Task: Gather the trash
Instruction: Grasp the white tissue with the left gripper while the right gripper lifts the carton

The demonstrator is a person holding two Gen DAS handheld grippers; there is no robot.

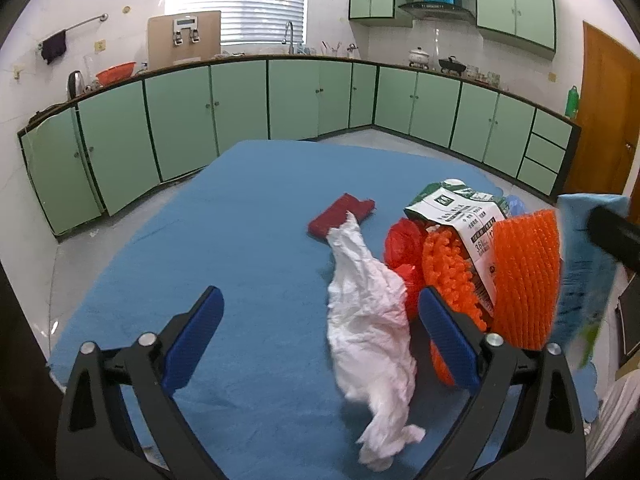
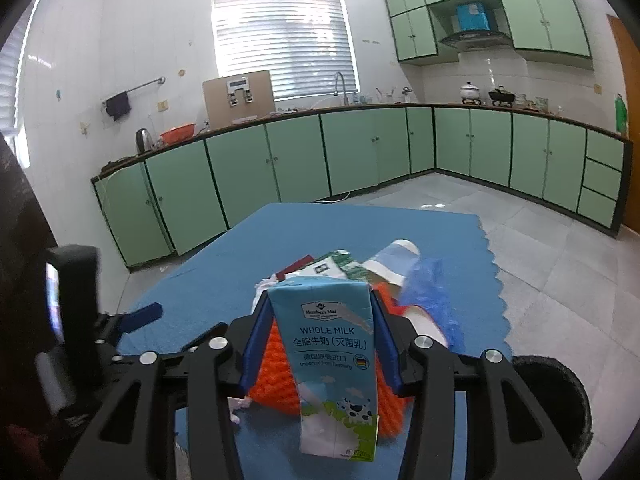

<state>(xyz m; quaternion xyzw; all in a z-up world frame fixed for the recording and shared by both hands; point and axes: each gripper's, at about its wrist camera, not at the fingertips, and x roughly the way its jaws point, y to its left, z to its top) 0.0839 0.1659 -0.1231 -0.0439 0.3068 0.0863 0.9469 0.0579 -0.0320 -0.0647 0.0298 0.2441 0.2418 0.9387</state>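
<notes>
My right gripper point(image 2: 320, 300) is shut on a blue whole-milk carton point(image 2: 332, 360) and holds it above the blue table; the carton shows blurred at the right edge of the left wrist view point(image 1: 584, 268). My left gripper point(image 1: 320, 308) is open and empty, low over the table, with a crumpled white tissue point(image 1: 372, 312) lying between its fingers. Beside it lie orange foam netting point(image 1: 524, 276), a red plastic bag point(image 1: 404, 240), a green-and-white carton point(image 1: 460, 208) and a dark red cloth point(image 1: 340, 216).
A black trash bin point(image 2: 556, 396) stands at the table's right edge, below my right gripper. A blue plastic bag point(image 2: 428, 292) and a paper cup point(image 2: 394, 260) lie behind the milk carton. The blue table cover point(image 1: 240, 220) stretches left. Green kitchen cabinets point(image 1: 240, 100) line the walls.
</notes>
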